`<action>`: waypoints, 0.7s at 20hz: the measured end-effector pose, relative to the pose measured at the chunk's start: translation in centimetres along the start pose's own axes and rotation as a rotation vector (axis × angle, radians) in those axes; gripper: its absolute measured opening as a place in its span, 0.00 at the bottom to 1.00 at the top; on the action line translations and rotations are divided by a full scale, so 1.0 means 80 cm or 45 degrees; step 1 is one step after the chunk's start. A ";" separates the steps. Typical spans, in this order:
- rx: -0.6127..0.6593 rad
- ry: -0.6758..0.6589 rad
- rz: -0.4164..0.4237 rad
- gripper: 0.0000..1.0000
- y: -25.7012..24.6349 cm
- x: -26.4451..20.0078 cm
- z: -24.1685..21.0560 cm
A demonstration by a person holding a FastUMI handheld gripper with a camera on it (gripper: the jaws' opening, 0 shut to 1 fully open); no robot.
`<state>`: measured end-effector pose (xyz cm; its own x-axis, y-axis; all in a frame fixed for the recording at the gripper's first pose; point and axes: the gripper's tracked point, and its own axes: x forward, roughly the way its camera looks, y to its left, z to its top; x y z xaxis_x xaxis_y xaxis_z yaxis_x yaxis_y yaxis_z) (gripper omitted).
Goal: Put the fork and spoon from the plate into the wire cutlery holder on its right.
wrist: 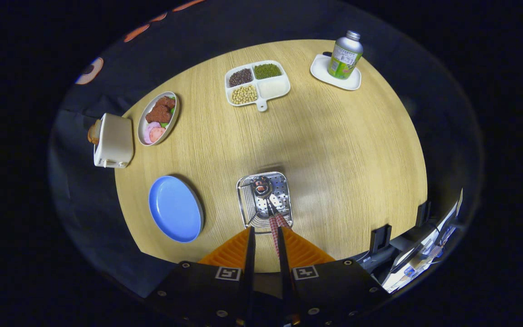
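The wire cutlery holder (pixel 265 200) stands on the wooden table just ahead of my fingers, seen from above. A spoon (pixel 261 186) lies in it with its bowl at the far end, and two red-checked handles rise out of the near end. One handle (pixel 283 221) ends at the holder's rim. The other handle (pixel 274 238) runs back between my fingers, close against the right one. My gripper (pixel 265 234) hovers above the holder's near edge, its jaws a narrow gap apart with table showing between them. The blue plate (pixel 175 209), left of the holder, has nothing on it.
A white toaster (pixel 114 141) sits at the table's left edge beside an oval dish of food (pixel 158 118). Farther off are a divided tray of beans (pixel 257 84) and a green bottle (pixel 344 54) on a white coaster. Clamps (pixel 380 238) grip the near right edge.
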<state>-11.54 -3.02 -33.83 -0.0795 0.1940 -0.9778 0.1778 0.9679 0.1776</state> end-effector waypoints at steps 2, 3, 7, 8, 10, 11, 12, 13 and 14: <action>-0.006 -0.090 0.036 0.34 0.009 -0.015 0.006; -0.010 -0.138 0.056 0.38 0.014 -0.021 0.010; -0.083 -0.439 0.071 0.55 0.017 -0.050 0.040; -0.105 -0.538 0.061 0.58 0.016 -0.058 0.051; -0.119 -0.711 0.019 0.60 0.008 -0.077 0.070; -0.122 -0.773 -0.013 0.62 0.002 -0.086 0.077; -0.127 -0.835 -0.048 0.63 -0.004 -0.097 0.083; -0.134 -0.896 -0.064 0.68 -0.006 -0.108 0.089; -0.136 -0.959 -0.070 0.69 -0.004 -0.120 0.095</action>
<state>-3.37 -6.43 -25.33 0.6122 0.0205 -0.7904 0.0943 0.9906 0.0987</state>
